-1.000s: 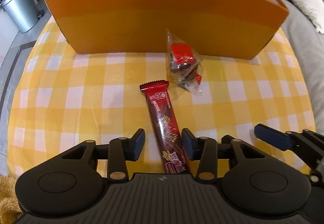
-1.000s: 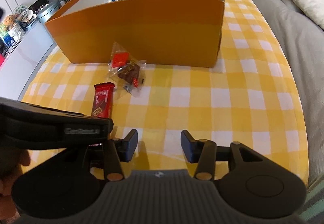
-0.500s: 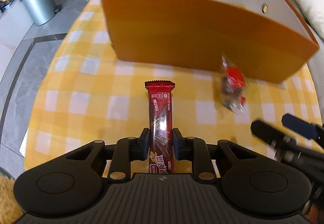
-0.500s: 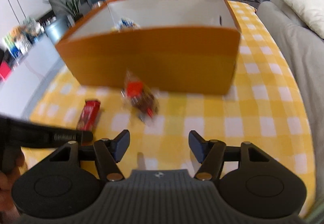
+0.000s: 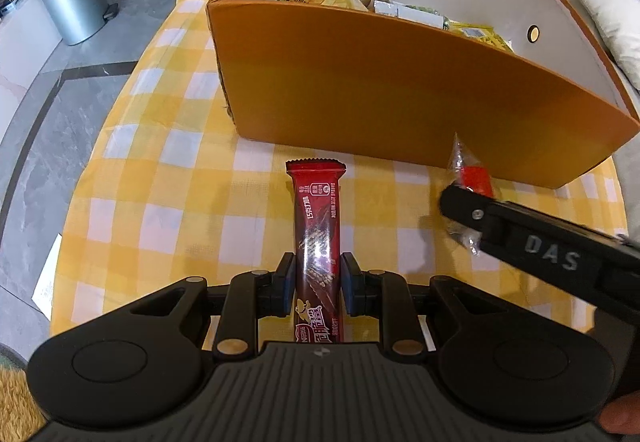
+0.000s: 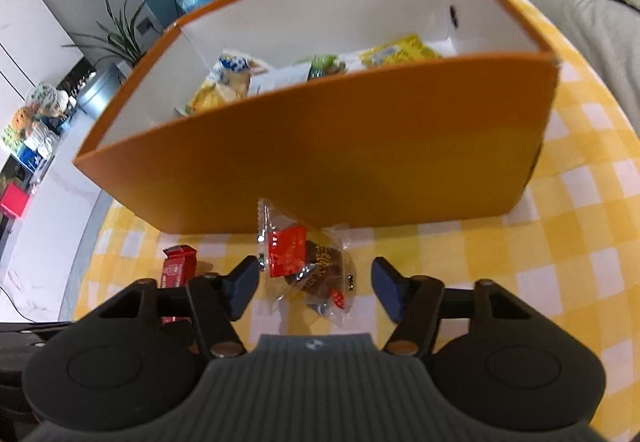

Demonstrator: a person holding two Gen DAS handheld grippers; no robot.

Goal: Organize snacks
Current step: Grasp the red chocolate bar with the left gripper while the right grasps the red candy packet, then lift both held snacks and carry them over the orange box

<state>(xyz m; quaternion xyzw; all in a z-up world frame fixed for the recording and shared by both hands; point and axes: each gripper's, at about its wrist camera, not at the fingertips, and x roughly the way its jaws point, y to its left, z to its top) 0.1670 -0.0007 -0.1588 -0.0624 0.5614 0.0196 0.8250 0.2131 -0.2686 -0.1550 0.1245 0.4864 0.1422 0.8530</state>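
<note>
Nearest, left hand-held gripper [image 5: 316, 284]: clamped on the red bar [image 5: 318, 242], pads pressed against both of its long edges near the lower end.
Red bar: a long red wrapper with white print, running from 6 o'clock toward 12 o'clock in the left wrist view; its crimped far end points at the box [image 5: 400, 90]; in the right wrist view only its far end shows, at 9 o'clock beside the gripper's left finger.
Right hand-held gripper [image 6: 316, 290]: jaws apart and closing, with the clear packet [image 6: 308, 270] between them; the left pad is just beside the packet's edge, the right pad stands off from it, and neither presses on it.
Clear packet: crinkled clear plastic with a red label and dark brown pieces inside, lying on the surface just in front of the box's near wall; in the left wrist view it is at 3 o'clock, half covered by the right gripper's black body.
Surface [image 5: 160, 202]: covered by a yellow-and-white checked cloth.
Box: orange outside, white inside, open on top, at 12 o'clock in both views; several snack packets, yellow, green and white, lie inside.
Bin [image 5: 70, 2]: grey metal, on the floor at 10 o'clock in the left wrist view.
Plant [image 6: 120, 38]: at 10 o'clock in the right wrist view.
</note>
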